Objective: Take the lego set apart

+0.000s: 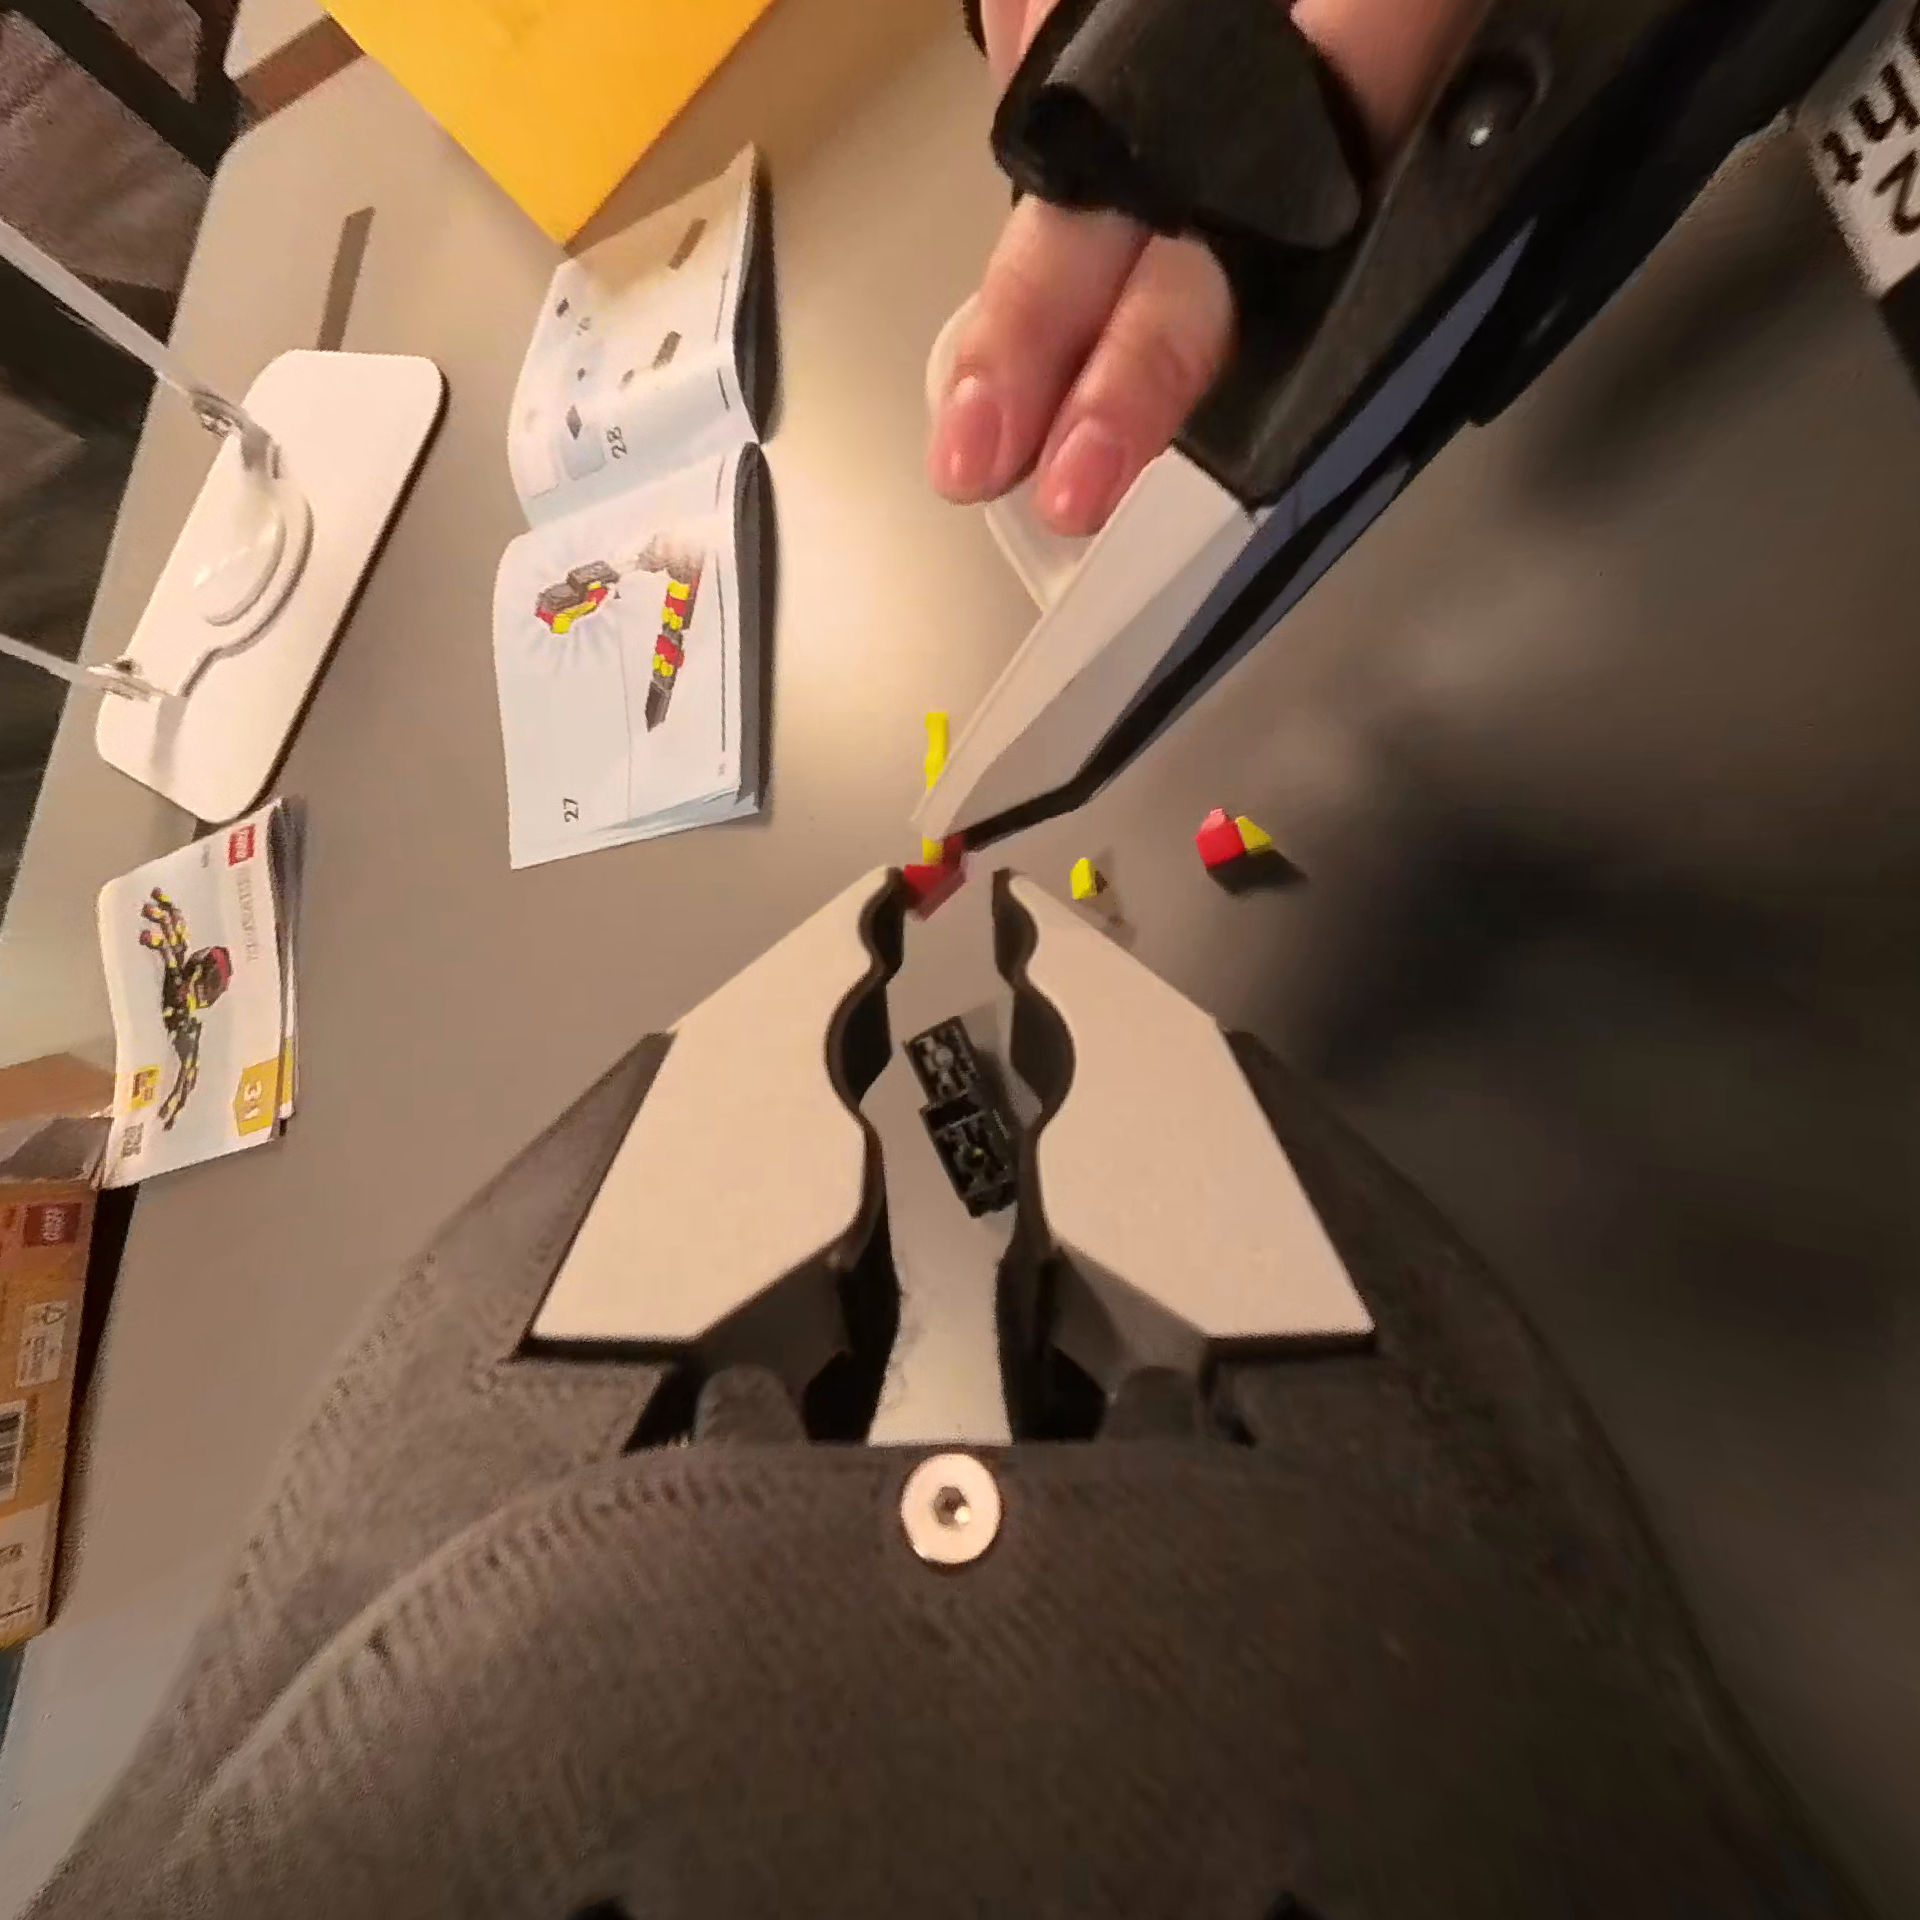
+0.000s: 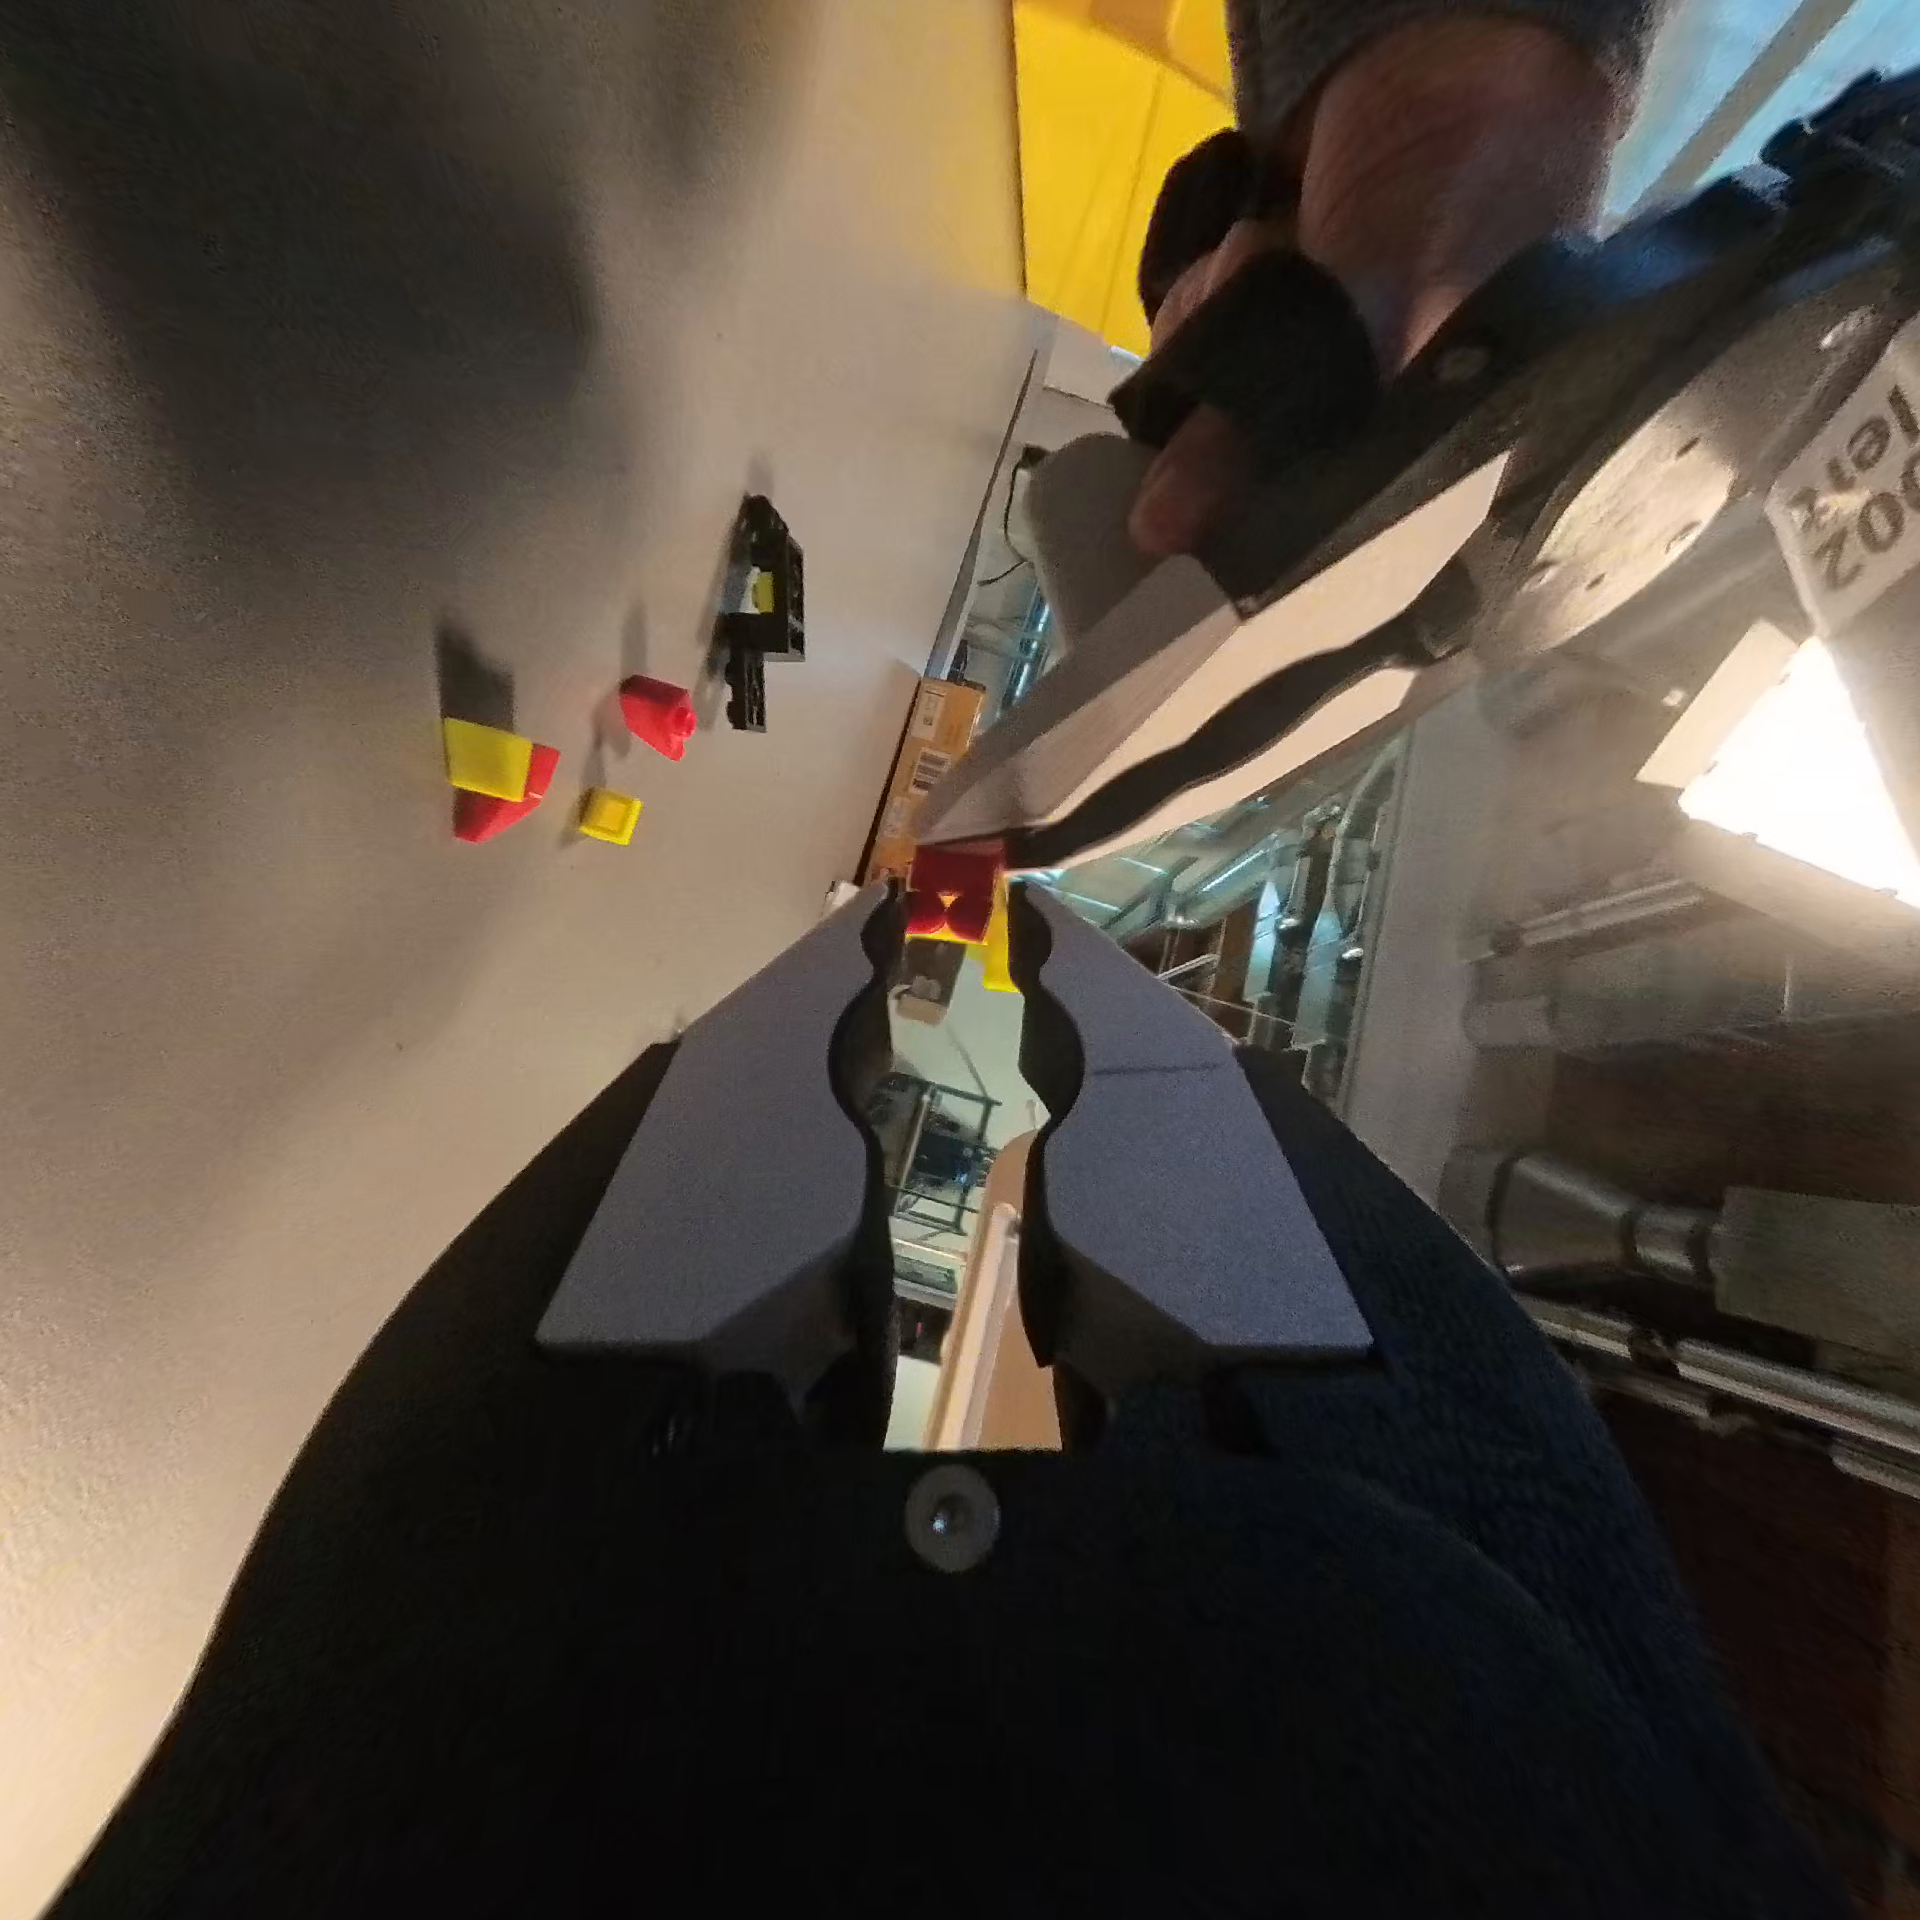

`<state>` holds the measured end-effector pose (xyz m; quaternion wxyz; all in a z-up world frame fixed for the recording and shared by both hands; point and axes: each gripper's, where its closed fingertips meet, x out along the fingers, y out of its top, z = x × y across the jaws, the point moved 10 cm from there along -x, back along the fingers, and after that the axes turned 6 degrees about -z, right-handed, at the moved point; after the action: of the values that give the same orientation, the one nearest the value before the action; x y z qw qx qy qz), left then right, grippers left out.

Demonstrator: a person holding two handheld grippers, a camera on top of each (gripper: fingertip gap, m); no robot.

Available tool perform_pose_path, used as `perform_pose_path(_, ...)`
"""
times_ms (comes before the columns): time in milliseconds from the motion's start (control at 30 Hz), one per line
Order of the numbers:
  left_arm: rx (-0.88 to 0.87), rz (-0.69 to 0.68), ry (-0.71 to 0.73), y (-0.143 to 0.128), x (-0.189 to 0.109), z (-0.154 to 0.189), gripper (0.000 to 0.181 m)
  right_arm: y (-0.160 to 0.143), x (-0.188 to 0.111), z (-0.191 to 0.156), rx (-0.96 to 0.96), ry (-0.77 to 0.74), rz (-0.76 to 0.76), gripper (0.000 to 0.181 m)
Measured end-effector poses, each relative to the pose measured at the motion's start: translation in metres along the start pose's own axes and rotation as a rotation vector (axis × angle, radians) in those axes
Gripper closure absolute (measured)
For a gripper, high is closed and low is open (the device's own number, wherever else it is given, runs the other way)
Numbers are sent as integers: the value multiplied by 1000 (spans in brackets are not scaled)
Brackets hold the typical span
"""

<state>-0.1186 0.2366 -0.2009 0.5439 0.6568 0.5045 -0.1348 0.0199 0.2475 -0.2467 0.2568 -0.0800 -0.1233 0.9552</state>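
Both tongs (image 1: 945, 883) (image 2: 951, 914) pinch one studded red-yellow brick cluster (image 2: 951, 899).

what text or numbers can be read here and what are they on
Wording not copied; where it stands:
open instruction booklet: page numbers, legible.
closed booklet: cover print, logo.
cardboard box: labels, barcode, blurred.
right hand-held gripper: white tag, cut off.
left hand-held gripper: white tag, tilted.
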Motion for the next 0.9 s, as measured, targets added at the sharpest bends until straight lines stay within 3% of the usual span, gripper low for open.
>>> perform_pose_path(100, 21, -16, -16, -1, 3, -1, 174, 0, 0, -2, 29, 24, 4, 165)
perform_pose_path(300, 253, -73, 116, -5, 7, 4, 176, -15, 2, 13, 533, 346, -59, 147)
perform_pose_path(433, 482, -124, 220, -2, 13, 14, 176, -13, 7, 15, 435, 455, -118, 158)
perform_pose_path(633, 622, -147, 270, -2, 17, 22, 176, -8, 11, 11, 327, 431, -146, 181)
perform_pose_path(767, 550, -108, 385, -3, 14, 15, 175, -12, 16, 18, 563, 364, -264, 181)
perform_pose_path(900, 428, 6, 499, -4, 7, 10, 175, -22, 15, 26, 946, 273, -253, 181)
